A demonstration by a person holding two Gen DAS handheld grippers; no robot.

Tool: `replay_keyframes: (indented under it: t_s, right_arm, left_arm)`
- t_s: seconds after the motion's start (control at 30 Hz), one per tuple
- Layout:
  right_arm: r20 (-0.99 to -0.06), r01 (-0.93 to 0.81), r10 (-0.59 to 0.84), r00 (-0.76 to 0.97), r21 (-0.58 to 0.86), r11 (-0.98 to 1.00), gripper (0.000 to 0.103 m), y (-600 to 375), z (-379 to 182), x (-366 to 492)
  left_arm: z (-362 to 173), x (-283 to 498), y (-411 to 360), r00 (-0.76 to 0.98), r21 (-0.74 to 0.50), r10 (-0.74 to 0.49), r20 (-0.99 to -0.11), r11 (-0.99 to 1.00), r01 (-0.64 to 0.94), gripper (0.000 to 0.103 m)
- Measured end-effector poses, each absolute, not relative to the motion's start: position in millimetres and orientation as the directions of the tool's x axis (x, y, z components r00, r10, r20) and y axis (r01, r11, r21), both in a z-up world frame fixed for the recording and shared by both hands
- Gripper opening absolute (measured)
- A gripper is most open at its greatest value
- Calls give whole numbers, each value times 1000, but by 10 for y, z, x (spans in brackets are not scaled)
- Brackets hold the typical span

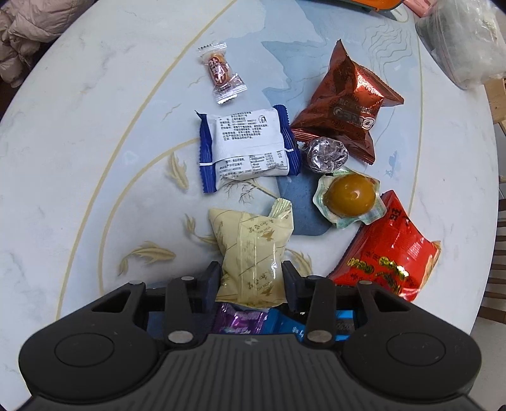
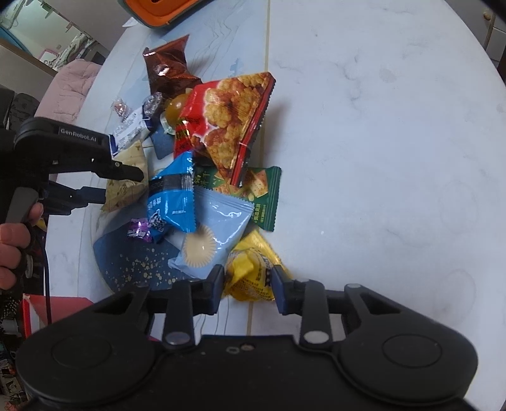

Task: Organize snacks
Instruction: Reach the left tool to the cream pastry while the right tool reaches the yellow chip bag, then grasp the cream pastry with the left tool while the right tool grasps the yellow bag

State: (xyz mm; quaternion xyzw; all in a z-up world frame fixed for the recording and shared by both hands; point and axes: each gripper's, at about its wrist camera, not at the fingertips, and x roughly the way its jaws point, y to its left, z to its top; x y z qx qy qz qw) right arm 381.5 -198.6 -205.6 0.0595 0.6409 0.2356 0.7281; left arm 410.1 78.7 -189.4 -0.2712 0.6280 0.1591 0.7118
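Observation:
My left gripper (image 1: 251, 281) is shut on the lower end of a cream snack packet (image 1: 253, 240), with a pad pressing each side. In the right wrist view the left gripper (image 2: 126, 186) comes in from the left, a hand on its handle, with the cream packet (image 2: 125, 189) in its fingers. My right gripper (image 2: 248, 284) is shut on a crumpled yellow packet (image 2: 249, 268) at the near end of the snack pile. Both packets rest on or just above the marble-patterned table (image 2: 379, 126).
Loose snacks lie around: a blue-and-white packet (image 1: 246, 148), a small candy (image 1: 221, 71), a brown foil packet (image 1: 344, 104), a red packet (image 1: 389, 249), a green cracker packet (image 2: 262, 196) and a pale blue packet (image 2: 215, 234). An orange container (image 2: 170, 9) stands at the far edge.

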Motion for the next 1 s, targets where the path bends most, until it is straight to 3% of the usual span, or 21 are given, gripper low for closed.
replay_keyframes:
  t_s: [0.43, 1.0]
  right_arm:
    - [-877, -241, 458, 148, 417, 876, 26, -2132, -1678, 3638]
    - [-808, -231, 492, 325, 436, 870, 24, -2116, -747, 2857]
  left_arm:
    - [-1454, 3735, 827, 237, -236, -122, -964, 805, -545, 39]
    - [-440, 2857, 747, 344, -299, -175, -923, 888, -349, 39]
